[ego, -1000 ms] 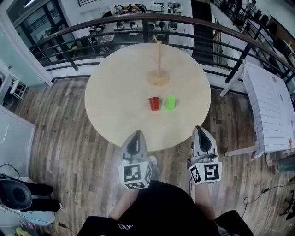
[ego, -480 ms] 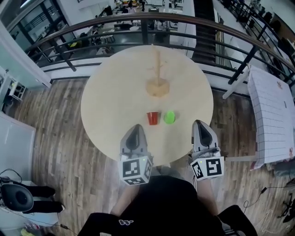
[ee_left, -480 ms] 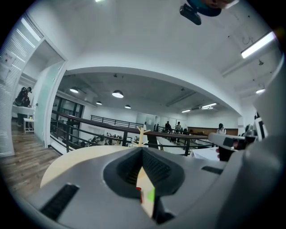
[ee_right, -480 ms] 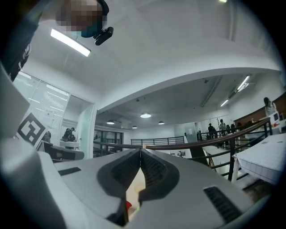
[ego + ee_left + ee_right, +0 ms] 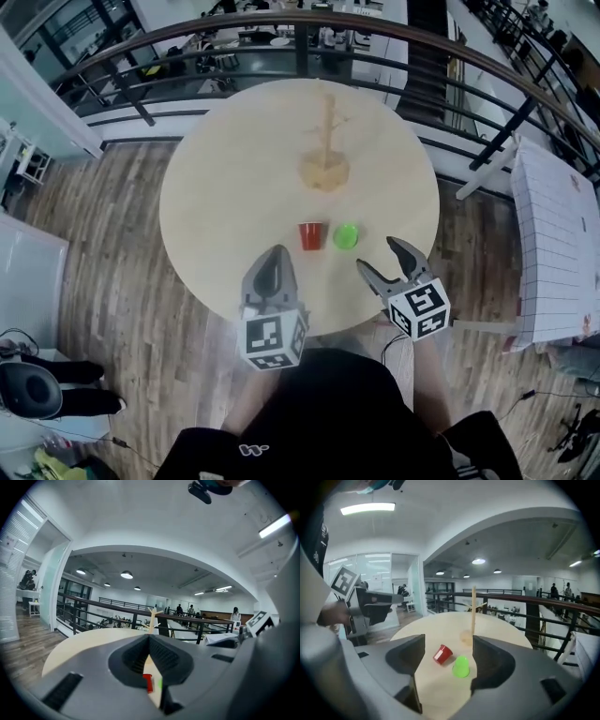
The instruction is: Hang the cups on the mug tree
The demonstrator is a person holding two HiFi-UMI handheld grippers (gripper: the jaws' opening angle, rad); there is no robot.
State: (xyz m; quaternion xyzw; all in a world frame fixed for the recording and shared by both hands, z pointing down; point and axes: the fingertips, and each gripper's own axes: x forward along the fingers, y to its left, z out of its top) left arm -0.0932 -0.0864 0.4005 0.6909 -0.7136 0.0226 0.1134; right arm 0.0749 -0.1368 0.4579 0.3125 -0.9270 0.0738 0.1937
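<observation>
Head view: red cup (image 5: 312, 235) lying lengthwise toward mug tree (image 5: 324, 171)

The worktop (image 5: 225, 187) is pale wood, smooth and matt. The mug tree (image 5: 325, 172) on it looks like bare light wood too. The red cup (image 5: 311, 235) and the green cup (image 5: 346, 235) look like smooth plastic. My left claw (image 5: 275, 253) is matt grey plastic with ribbed dark pads (image 5: 161, 656). The floor (image 5: 112, 281) is grained wood planking. The railing (image 5: 301, 52) looks like dark metal.
</observation>
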